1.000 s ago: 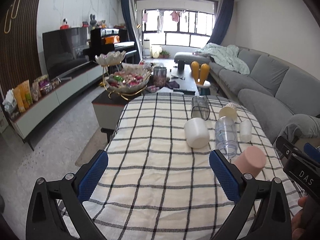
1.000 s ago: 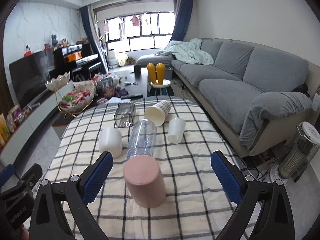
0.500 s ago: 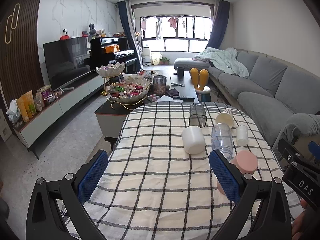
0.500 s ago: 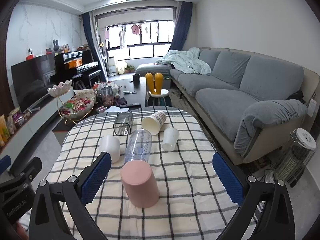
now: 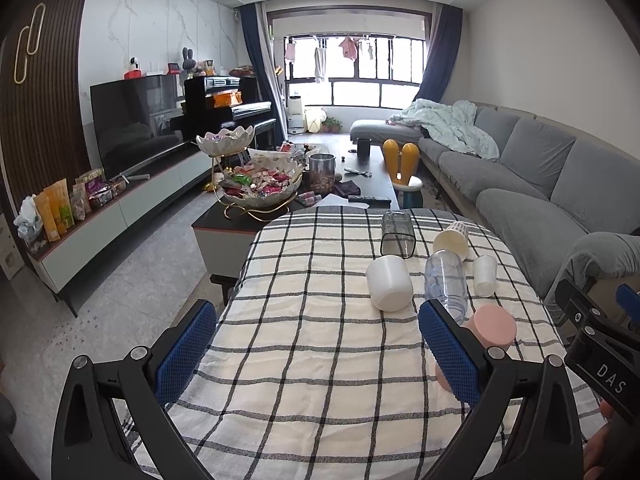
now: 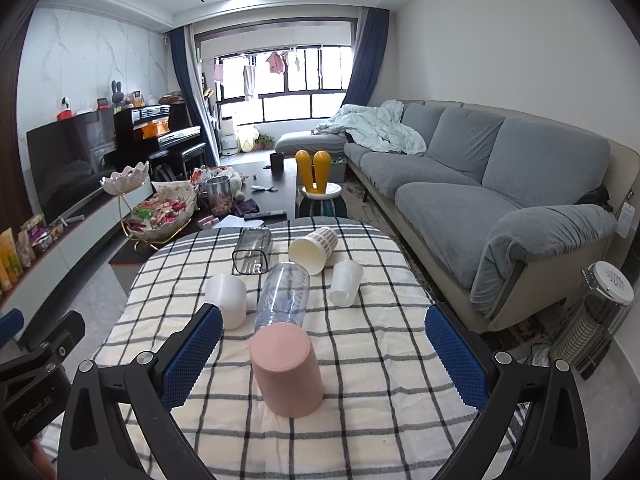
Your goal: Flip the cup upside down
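Observation:
A pink cup (image 6: 286, 372) stands upside down, base up, on the checked tablecloth (image 6: 380, 360); the left wrist view shows it (image 5: 494, 326) partly behind my left gripper's right finger. My right gripper (image 6: 322, 354) is open and empty, its jaws wide on either side of the pink cup and a little short of it. My left gripper (image 5: 316, 354) is open and empty over the cloth, left of the cup. Several other cups lie on their sides farther back: a white cup (image 6: 228, 300), a clear bottle-like cup (image 6: 284, 296), a small white cup (image 6: 344, 282), a patterned paper cup (image 6: 312, 248) and a dark clear glass (image 6: 252, 250).
The table's far edge meets a coffee table with a candy bowl (image 5: 260, 188) and a jar (image 5: 321, 172). A grey sofa (image 6: 500, 200) runs along the right. A heater (image 6: 596, 312) stands on the floor at the right. A TV cabinet (image 5: 100, 216) lines the left wall.
Both grippers have pulled back and risen a little, so the table and cups look smaller and farther. The cups have not moved. Both grippers stay open.

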The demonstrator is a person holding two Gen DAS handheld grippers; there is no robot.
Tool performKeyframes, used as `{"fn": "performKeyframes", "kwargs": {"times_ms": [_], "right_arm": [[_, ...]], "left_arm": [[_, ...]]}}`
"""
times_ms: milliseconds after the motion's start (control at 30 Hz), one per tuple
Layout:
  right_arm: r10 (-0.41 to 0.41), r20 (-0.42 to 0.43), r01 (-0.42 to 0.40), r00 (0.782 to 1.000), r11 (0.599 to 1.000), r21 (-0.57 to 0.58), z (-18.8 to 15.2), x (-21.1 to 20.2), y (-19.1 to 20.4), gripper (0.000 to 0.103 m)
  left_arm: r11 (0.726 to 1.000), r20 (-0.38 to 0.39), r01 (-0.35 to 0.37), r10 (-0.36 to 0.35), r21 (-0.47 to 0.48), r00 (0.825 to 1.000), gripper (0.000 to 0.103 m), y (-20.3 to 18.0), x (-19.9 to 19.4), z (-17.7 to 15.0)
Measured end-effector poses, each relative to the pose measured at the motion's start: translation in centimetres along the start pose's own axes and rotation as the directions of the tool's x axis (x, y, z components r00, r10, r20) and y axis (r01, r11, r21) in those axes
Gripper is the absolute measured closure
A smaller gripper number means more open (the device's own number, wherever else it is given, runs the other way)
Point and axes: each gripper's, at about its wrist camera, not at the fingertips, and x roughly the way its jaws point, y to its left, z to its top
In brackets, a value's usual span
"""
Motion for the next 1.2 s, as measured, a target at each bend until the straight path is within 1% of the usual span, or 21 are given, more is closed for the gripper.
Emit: {"fn": "performKeyframes", "kwargs": {"times_ms": [1200], "right_arm": [[0.001,-0.001,-0.001,1.000,1.000,0.000,0.05,-0.06,0.14,0.001]], "left_arm": [[1.000,-0.003,0.002,-0.002,-0.002,1.000,0.000,0.10,0.02,-0.01]]}}
